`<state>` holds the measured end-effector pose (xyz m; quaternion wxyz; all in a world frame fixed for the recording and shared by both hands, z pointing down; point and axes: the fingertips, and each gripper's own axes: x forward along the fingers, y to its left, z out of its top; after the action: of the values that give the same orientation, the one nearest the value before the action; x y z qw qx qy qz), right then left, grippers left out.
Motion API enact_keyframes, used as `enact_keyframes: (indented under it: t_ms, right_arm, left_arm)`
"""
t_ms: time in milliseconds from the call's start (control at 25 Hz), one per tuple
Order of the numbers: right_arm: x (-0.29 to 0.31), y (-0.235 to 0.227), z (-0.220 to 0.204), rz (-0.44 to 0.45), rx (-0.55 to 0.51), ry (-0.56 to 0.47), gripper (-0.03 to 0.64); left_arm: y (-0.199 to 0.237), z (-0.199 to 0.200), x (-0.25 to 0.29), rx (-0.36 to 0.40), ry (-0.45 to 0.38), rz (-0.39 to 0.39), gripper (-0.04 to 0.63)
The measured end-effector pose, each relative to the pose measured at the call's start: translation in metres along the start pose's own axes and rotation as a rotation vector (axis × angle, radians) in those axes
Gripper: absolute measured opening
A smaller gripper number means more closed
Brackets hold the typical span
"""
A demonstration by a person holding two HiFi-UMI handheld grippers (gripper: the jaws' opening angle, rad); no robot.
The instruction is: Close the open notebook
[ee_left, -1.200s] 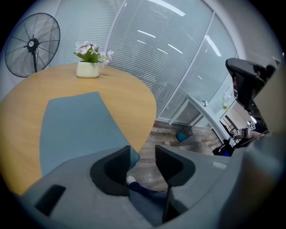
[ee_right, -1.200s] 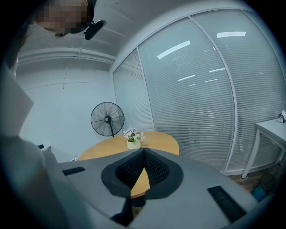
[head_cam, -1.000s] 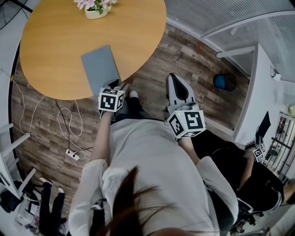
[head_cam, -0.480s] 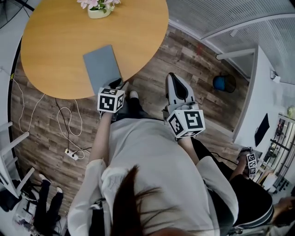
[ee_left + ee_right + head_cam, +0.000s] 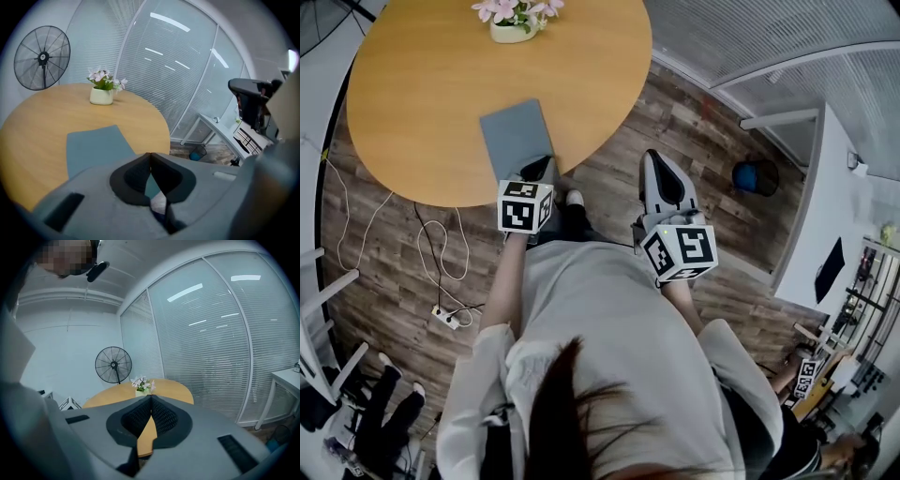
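Observation:
The notebook (image 5: 517, 138) lies flat and closed on the round wooden table (image 5: 412, 94), grey-blue cover up, near the table's front edge. My left gripper (image 5: 538, 169) hovers just over the notebook's near right corner, jaws shut with nothing between them. In the left gripper view the notebook (image 5: 93, 146) spreads out beyond the closed left gripper (image 5: 150, 154). My right gripper (image 5: 652, 157) is off the table over the wooden floor, also shut and empty. In the right gripper view the right gripper (image 5: 150, 397) points level towards the table (image 5: 173, 389).
A white pot of pink flowers (image 5: 514, 21) stands at the table's far edge. A standing fan (image 5: 42, 57) is behind the table. On the floor lie a cable with a power strip (image 5: 448, 315) at left and a blue bin (image 5: 748, 167) by a white desk at right.
The left gripper's jaws have come together and it has lifted slightly off the notebook's near corner. The right gripper has barely shifted. A person at lower right has moved out of view.

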<state>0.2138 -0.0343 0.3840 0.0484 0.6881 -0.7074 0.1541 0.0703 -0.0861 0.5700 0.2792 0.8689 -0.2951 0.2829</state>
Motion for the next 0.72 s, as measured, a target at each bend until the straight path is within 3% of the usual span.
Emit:
enact_keyframes:
  t_ms: [720]
  right_arm:
    - [0.046, 0.037, 0.040, -0.028, -0.028, -0.051, 0.002]
  left_arm:
    - [0.059, 0.132, -0.082, 0.065, -0.340, 0.071, 0.017]
